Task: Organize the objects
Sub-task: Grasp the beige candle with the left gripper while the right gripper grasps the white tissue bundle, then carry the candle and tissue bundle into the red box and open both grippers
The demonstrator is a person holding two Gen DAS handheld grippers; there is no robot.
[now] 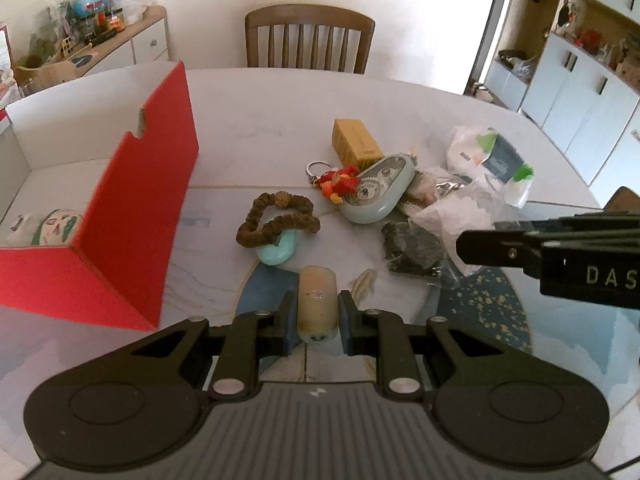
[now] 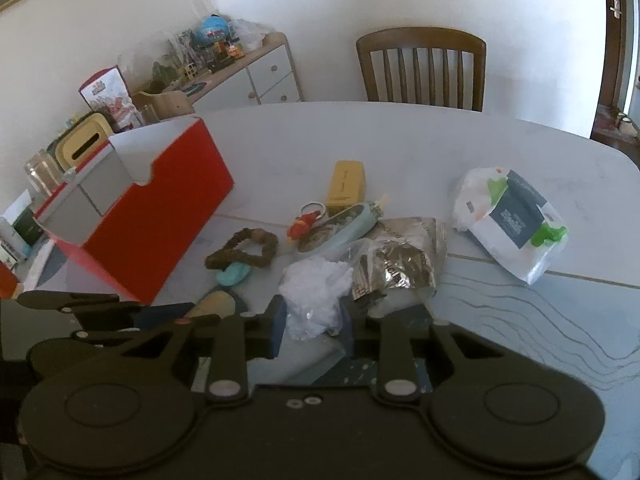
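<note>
My left gripper [image 1: 318, 314] is shut on a beige cylinder [image 1: 317, 300] low over the table; the cylinder also shows in the right wrist view [image 2: 214, 304]. A red box [image 1: 132, 216] with a white inside stands open at the left and holds a small painted figure [image 1: 56, 226]. My right gripper [image 2: 314, 326] is shut on a clear plastic bag [image 2: 316, 288] with white contents. On the table lie a brown bead loop [image 1: 276, 220], a turquoise piece [image 1: 278, 250], a yellow box [image 1: 356, 140], a red keychain toy [image 1: 338, 182] and a pale blue oval case [image 1: 378, 188].
A dark crinkled packet [image 2: 396, 268] and a white-and-green pouch [image 2: 508, 216] lie at the right. A wooden chair [image 1: 310, 36] stands at the table's far side. A cluttered sideboard [image 2: 240, 68] stands at the back left; cabinets [image 1: 580, 80] at the right.
</note>
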